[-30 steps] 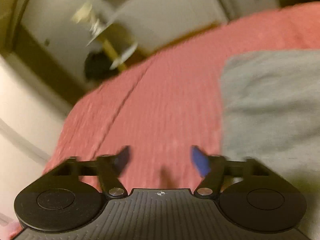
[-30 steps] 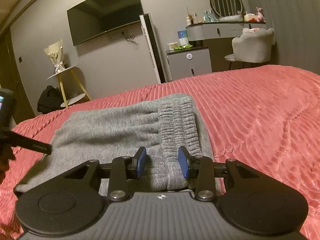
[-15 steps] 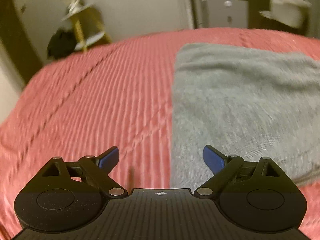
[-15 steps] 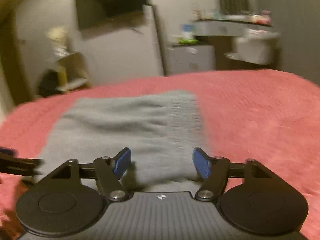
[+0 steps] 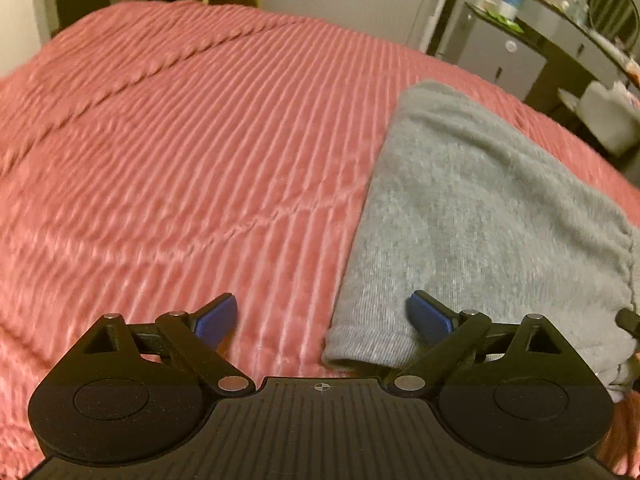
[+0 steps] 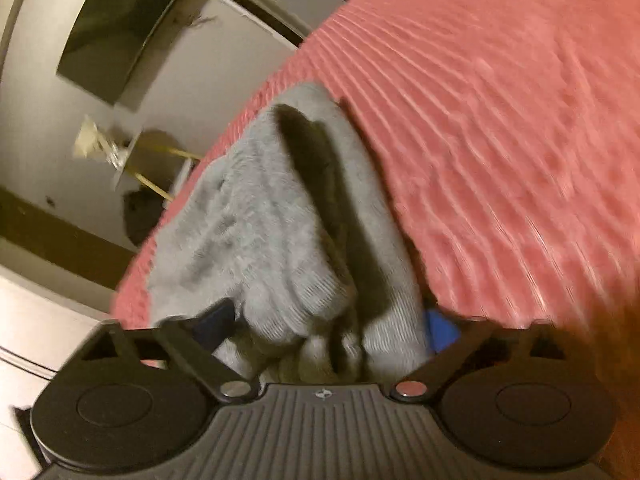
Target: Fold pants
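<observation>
Two grippers are low over the bed, and both have shifted in the last second. The left gripper (image 5: 322,318) has opened wide: a second ago its fingers were closer together over bare blanket, and now they straddle the near left corner of the grey pants (image 5: 472,216), one blue pad on the pink ribbed blanket (image 5: 180,140), the other over the cloth. Nothing is pinched there yet. The right gripper (image 6: 332,326) has tilted sharply. Its fingers are spread too, with the bunched, ribbed waistband end of the pants (image 6: 280,224) sitting between them, so it looks to be around the fabric rather than clamped on it, though blur makes contact hard to judge. A second ago that end lay flat; now it is rumpled with a dark crease. The pants lie already folded into a compact slab on the bed, so I'd guess both corners are being taken for another fold. Beyond the bed stand a dresser (image 5: 520,52) and wall television (image 6: 108,40).
</observation>
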{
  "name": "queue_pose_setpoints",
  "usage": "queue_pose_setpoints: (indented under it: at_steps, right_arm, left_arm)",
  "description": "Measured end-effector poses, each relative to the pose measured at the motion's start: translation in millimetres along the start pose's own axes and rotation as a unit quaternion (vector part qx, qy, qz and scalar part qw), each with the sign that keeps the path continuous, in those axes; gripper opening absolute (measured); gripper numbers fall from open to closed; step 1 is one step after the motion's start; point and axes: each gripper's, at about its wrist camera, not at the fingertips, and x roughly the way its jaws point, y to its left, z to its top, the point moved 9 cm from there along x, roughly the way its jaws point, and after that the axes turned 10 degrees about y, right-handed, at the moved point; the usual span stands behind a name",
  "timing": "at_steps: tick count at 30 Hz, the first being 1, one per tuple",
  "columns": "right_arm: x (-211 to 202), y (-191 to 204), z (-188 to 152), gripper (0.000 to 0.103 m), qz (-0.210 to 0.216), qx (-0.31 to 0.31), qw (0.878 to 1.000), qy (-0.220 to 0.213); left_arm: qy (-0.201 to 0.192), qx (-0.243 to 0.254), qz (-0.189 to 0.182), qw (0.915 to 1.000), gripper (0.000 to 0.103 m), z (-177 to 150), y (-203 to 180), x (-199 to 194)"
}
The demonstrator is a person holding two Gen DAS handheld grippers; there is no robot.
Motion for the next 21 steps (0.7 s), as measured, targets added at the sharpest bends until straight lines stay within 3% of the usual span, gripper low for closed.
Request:
queue_pose_setpoints:
  at_steps: [2,3,5,7,9,12,13,18,21]
  right_arm:
    - [-6,23,3,0.060,-0.031,-0.040,0.999,-0.011]
    - [-13,40,3,0.051,-0.035,-0.077,0.996,-0.029]
    - [-28,72,0,0.050,-0.028,-0.145,0.987,-0.068]
    - [-32,78,-1,0.051,-0.016,-0.156,0.984,-0.083]
    - [-22,56,-1,0.054,-0.030,-0.129,0.989,-0.072]
    - [-3,-2,-10,0.085,-0.075,-0.039,0.996,-0.034]
    - [-5,-6,-12,0.086,-0.041,-0.024,0.998,-0.044]
    - [-11,-1,-9,0.090,0.033,-0.004,0.999,-0.034]
    - [-5,-1,0,0.090,0.039,-0.005,0.999,-0.021]
  left_arm:
    - [0.001,-0.009,-0.003,1.0000,0.097,1,2,3]
    - [0.001,-0.014,-0.004,0.9999,0.097,1,3,5]
    - [0.003,-0.018,0.001,0.9998,0.097,-1,5,4]
    - [-0.002,-0.012,0.001,0.9999,0.097,0,4,2]
    - [-0.008,-0.003,-0.001,1.0000,0.098,-1,0,-3]
    - [-0.013,0.012,0.012,0.9998,0.098,-3,-4,-5]
    - [-0.014,0.015,0.013,0.9997,0.097,-2,-6,-6]
    - [0.002,0.041,0.004,0.9992,0.097,6,-16,-6]
    - [-0.003,0.077,0.006,0.9970,0.097,16,-23,-10]
